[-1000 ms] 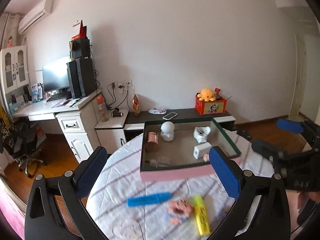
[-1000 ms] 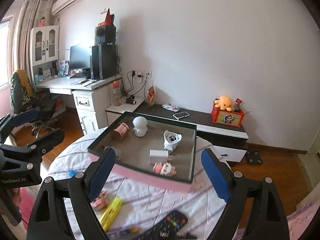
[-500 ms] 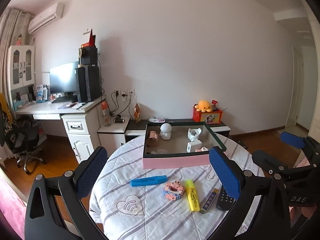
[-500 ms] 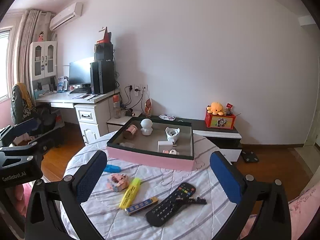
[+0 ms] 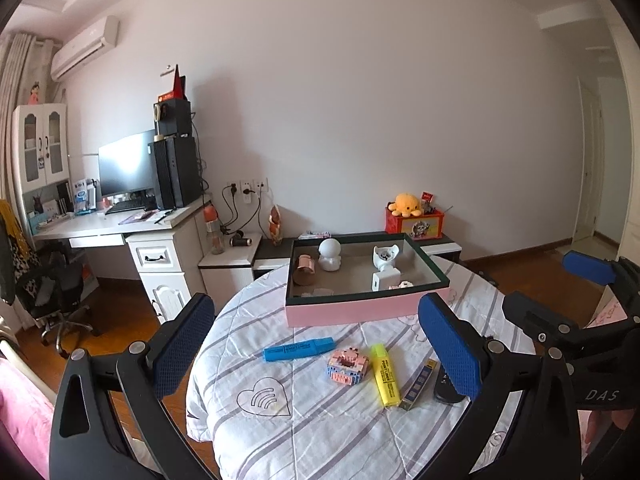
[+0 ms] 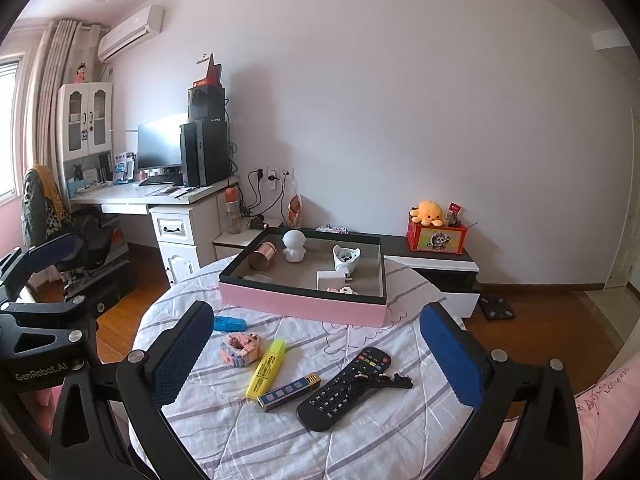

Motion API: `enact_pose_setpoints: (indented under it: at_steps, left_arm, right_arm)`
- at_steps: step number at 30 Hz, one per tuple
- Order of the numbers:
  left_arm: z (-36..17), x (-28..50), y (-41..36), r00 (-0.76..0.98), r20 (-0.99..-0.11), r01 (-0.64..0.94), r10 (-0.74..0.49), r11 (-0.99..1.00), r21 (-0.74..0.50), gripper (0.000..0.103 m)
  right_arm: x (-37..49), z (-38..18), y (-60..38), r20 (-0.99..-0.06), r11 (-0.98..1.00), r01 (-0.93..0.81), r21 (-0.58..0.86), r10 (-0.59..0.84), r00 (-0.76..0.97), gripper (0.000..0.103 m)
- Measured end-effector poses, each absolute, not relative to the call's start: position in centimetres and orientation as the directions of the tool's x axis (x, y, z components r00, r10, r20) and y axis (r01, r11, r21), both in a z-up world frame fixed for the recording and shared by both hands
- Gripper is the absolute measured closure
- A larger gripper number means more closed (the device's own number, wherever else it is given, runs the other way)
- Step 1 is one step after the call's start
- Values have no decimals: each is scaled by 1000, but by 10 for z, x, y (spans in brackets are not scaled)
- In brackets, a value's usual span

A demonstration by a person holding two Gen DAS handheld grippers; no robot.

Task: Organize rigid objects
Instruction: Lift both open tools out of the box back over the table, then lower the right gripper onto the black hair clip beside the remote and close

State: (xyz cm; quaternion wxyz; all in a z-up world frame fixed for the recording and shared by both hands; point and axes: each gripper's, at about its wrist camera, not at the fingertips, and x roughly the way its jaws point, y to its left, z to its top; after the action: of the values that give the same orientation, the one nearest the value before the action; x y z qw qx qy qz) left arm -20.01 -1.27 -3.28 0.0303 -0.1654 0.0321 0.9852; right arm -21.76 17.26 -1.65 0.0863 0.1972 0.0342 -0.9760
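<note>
A pink box (image 5: 368,312) (image 6: 300,304) with a dark rim stands at the far side of the round table (image 5: 320,432) and holds a white round figure (image 5: 330,254), a copper can (image 5: 305,268), a white charger (image 5: 385,280) and small toys. In front of it lie a blue marker (image 5: 298,349), a pink block toy (image 5: 347,366) (image 6: 240,347), a yellow highlighter (image 5: 386,374) (image 6: 266,368), a slim blue-gold box (image 6: 289,391) and a black remote (image 6: 344,388). My left gripper (image 5: 316,354) and right gripper (image 6: 316,356) hang open above the near table, holding nothing.
A black hair clip (image 6: 394,380) lies beside the remote. Beyond the table stand a white desk (image 5: 120,228) with a monitor, a low dark cabinet (image 6: 436,264) with a red box and yellow plush, and an office chair (image 5: 52,292) on the wooden floor at the left.
Both grippers have pulled back and up from the pink box, so the whole table and the loose items in front of the box now show. Both stay open.
</note>
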Motion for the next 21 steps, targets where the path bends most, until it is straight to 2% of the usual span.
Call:
enact_pose_setpoints:
  at_steps: [11,21]
  left_arm:
    - [-45,-213,-25,-927,-375,-32,10,-998,51,0]
    - [-91,-243,-20,-866,-501,-38,-2,-997,70,0]
  right_arm:
    - [-228,-26,186,-417,-989,148,-21,-126,-900,0]
    - [-256,-67,207,-523,-995,98,9,-88,-848,0]
